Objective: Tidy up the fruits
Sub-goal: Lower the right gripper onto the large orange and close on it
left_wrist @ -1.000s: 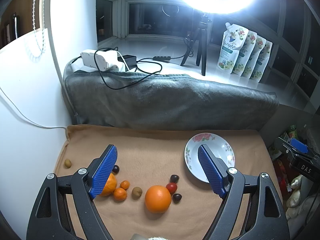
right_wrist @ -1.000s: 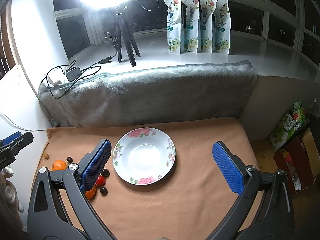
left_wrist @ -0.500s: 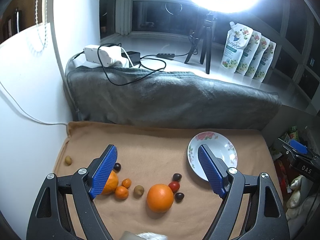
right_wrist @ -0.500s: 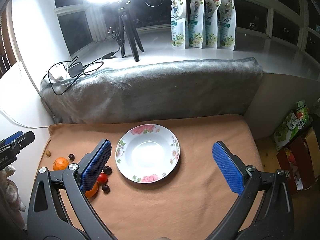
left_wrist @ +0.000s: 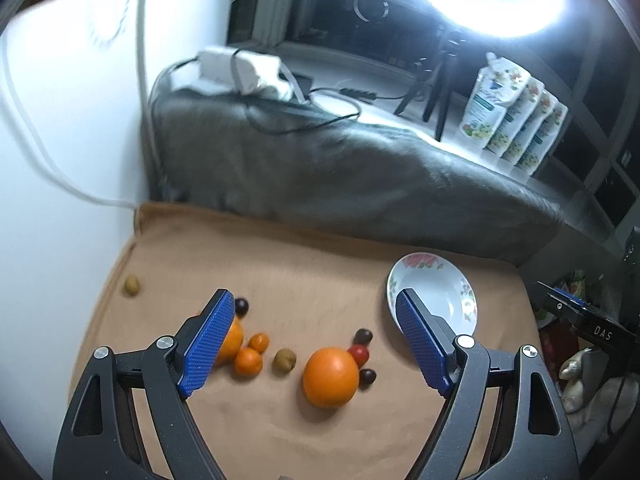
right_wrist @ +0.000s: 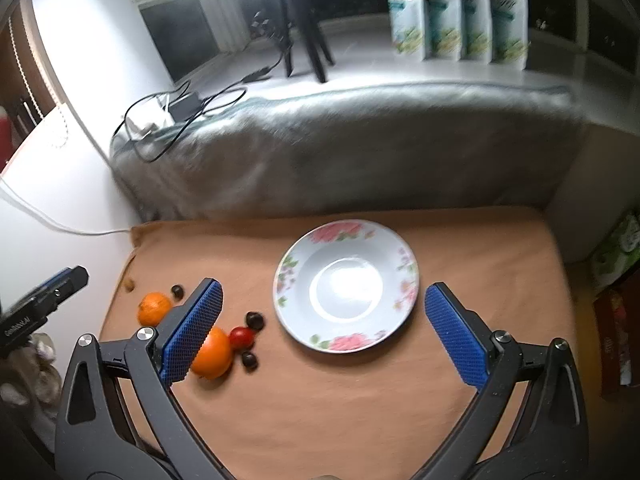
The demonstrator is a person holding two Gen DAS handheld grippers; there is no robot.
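Left wrist view: left gripper (left_wrist: 316, 340) above the tan cloth (left_wrist: 320, 272), jaws spread wide, pinching nothing. Between the jaws, a big orange (left_wrist: 330, 376) near the cloth's front edge, closer to the right jaw yet apart from it. Red tomato (left_wrist: 359, 353) touching the orange's upper right; one dark grape (left_wrist: 363, 336) just behind the tomato, another (left_wrist: 367, 377) just beside the orange's right flank. Olive-brown fruit (left_wrist: 284, 361) left of the orange, then two small oranges (left_wrist: 248, 361) (left_wrist: 259, 341) touching each other. Medium orange (left_wrist: 231, 340) half hidden behind the left jaw, a dark grape (left_wrist: 241, 305) just past that jaw's tip. Lone brownish fruit (left_wrist: 132, 286) near the cloth's left edge, well apart from the rest. Floral plate (left_wrist: 434, 280) toward the back right corner, partly behind the right jaw, holding no fruit. Grey blanket (left_wrist: 340, 176) along the back edge.

Right wrist view: right gripper (right_wrist: 318, 334) likewise spread wide and pinching nothing. Plate (right_wrist: 406, 268) between the jaws, nearer the right one, touching neither. Big orange (right_wrist: 212, 354) partly behind the left jaw, tomato (right_wrist: 241, 337) and two grapes (right_wrist: 254, 319) (right_wrist: 249, 359) just right of it, between jaw and plate. Medium orange (right_wrist: 153, 307) and a grape (right_wrist: 177, 291) outside the left jaw, toward the cloth's left edge. Left gripper's tip (right_wrist: 60, 286) poking in at the left.
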